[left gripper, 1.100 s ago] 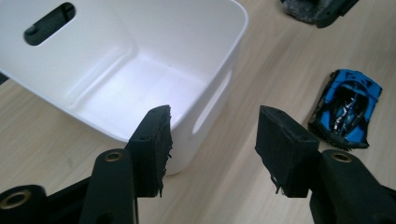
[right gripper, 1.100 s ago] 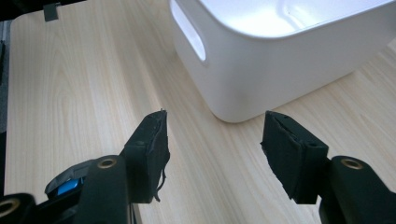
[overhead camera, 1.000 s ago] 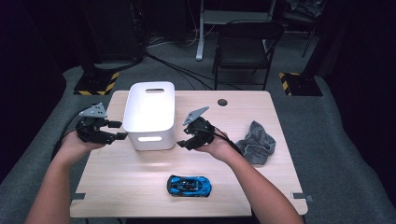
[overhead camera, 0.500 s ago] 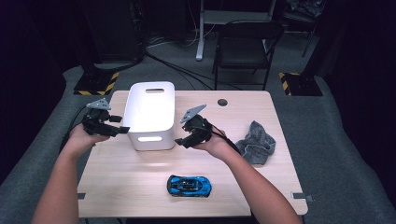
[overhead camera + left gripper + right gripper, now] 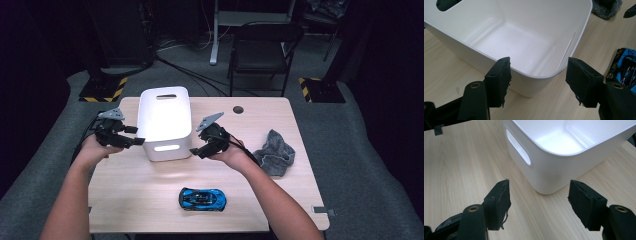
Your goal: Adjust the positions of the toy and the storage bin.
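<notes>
On the table, mid-left: white plastic bin [image 5: 165,122], empty, upright, handle slots at its near and far ends. That's the thing being worked on, and it sits right between the two grippers.
Left gripper [image 5: 134,142]: at the bin's 9 o'clock, jaws spread and just been closing in a touch; in the left gripper view the near corner of the bin [image 5: 534,82] sits in the gap, pads not pressing on it. Looks lined up to take the rim.
Right gripper [image 5: 197,151]: at the bin's 3 o'clock, jaws spread and just been opening, nothing between them; the bin's corner [image 5: 549,182] is ahead of the jaws, apart from them.
Why both sides: my guess is a two-handed lift or slide, one grip per side.
Toy car [image 5: 202,199]: blue, at 6 o'clock from the bin, well apart.
Grey cloth [image 5: 275,152]: crumpled, out at 3 o'clock, past the right hand.
Surface: light wood-grain tabletop [image 5: 130,195], cable hole near the far edge.
Room: dark, grey carpet, black folding chair [image 5: 262,50] at 12 o'clock, cables on the floor.
</notes>
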A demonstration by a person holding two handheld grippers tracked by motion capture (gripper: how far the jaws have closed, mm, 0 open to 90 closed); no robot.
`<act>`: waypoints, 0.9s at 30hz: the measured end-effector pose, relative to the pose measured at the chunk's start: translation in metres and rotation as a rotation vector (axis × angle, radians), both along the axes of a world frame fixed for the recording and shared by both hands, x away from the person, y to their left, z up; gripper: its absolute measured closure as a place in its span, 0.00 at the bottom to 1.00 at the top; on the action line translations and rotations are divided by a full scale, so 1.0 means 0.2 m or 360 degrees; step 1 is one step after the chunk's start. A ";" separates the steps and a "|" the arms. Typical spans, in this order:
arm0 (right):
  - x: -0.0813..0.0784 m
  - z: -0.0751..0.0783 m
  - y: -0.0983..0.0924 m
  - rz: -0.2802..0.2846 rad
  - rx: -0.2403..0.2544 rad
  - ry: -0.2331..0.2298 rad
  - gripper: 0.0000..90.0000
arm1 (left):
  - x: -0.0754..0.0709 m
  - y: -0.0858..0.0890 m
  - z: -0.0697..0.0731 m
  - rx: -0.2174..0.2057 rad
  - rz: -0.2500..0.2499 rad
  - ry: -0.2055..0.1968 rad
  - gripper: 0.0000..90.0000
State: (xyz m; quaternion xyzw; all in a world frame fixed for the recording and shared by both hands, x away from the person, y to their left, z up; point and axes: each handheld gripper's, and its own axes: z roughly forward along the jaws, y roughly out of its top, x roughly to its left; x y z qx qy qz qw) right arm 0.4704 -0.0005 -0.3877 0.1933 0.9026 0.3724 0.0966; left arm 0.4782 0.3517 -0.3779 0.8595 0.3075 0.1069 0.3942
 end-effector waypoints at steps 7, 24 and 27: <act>0.00 0.00 -0.02 -0.0011 0.0003 -0.0006 0.37 | 0.06 0.00 0.05 -0.0003 0.0127 -0.0017 0.39; 0.02 -0.05 -0.08 -0.0063 0.0025 0.0013 0.36 | 0.13 -0.05 -0.06 0.0046 0.0217 0.0070 0.41; 0.02 -0.04 -0.08 -0.0068 0.0036 0.0005 0.36 | 0.12 -0.07 -0.06 0.0042 0.0205 0.0078 0.41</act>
